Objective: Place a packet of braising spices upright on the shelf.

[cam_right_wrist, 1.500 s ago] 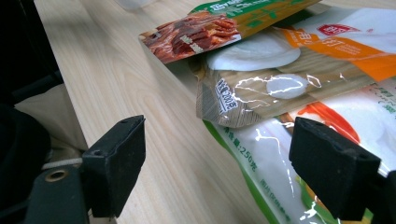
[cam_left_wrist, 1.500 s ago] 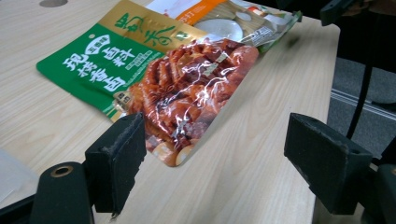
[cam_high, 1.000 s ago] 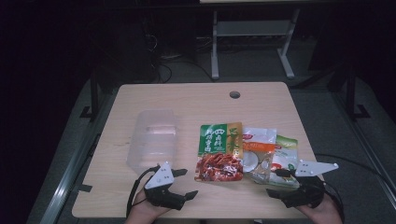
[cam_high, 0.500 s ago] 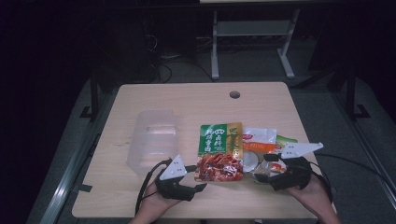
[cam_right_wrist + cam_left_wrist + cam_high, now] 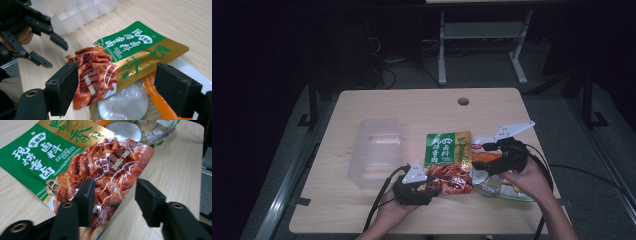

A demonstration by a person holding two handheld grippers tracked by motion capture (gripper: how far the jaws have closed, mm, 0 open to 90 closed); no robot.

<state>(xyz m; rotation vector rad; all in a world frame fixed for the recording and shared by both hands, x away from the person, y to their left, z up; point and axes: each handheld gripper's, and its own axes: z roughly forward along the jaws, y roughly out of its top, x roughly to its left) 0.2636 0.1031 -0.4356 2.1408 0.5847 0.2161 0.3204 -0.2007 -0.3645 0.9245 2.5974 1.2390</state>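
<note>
The left tongs (image 5: pixel 113 195), jaws just closing, straddle the red near corner of the green-and-gold Chinese-lettered foil snack pouch (image 5: pixel 82 160) on the wooden worktop (image 5: pixel 172 162). Right tongs (image 5: pixel 116 85) gape above it.

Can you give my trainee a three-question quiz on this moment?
1. True or false: the clear plastic tray lies to the left of the green and red snack pouch in the high view.
2. What lies between the jaws of the left tool?
A. the tray
B. a corner of the snack pouch
C. a cable
3. Are the jaws of the right tool open or shut?

Key: 1 true. 2 B; its jaws have just been closing, with a gap showing beside the corner. 3 open, hovering over the pouch.
</note>
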